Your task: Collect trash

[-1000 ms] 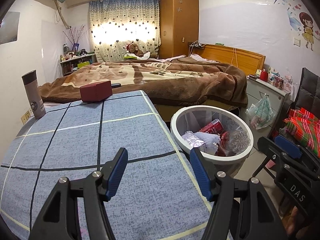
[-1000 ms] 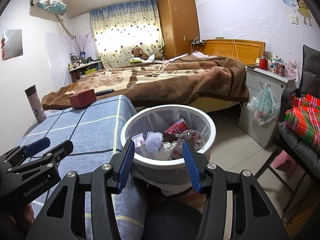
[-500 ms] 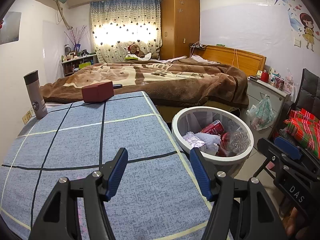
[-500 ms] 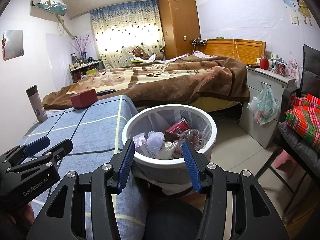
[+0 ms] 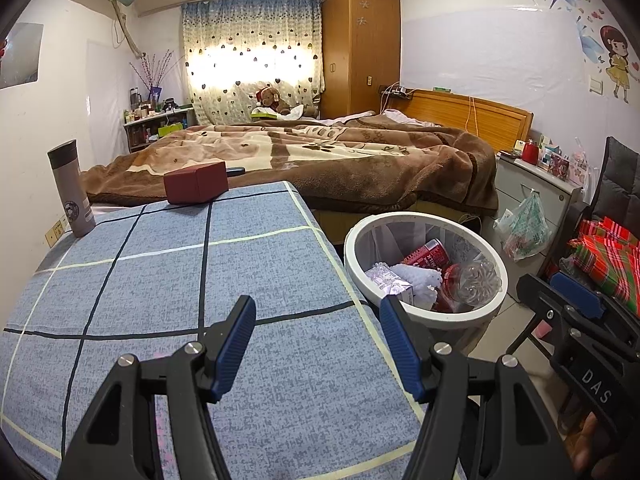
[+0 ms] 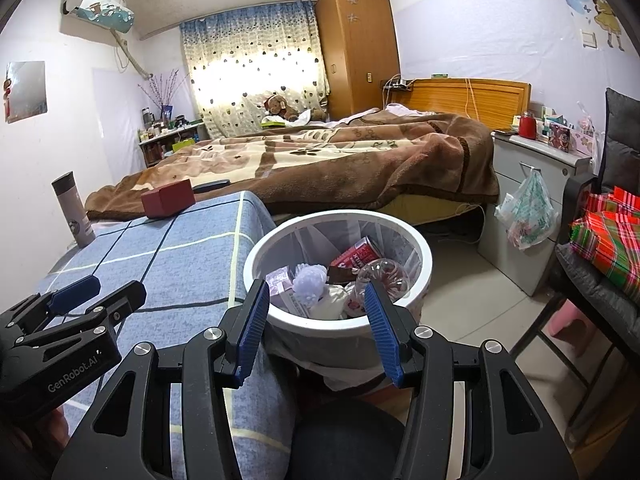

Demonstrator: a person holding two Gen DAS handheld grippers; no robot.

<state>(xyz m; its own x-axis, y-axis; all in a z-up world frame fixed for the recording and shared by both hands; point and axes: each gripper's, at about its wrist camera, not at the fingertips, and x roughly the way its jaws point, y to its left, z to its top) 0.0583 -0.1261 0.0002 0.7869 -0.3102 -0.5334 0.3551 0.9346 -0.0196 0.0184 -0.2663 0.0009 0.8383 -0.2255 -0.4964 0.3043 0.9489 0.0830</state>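
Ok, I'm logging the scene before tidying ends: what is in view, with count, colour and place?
table: one, blue checked cloth, left foreground
flask: one, grey, table's far left edge
box: one, dark red, table's far end
bin: one, white, on the floor beside the table, holding trash
bed: one, brown blanket, behind the table
wardrobe: one, wooden, far corner
plastic bag: one, hanging on the grey cabinet
left gripper: black, blue pads, open, empty
right gripper: same, open, empty
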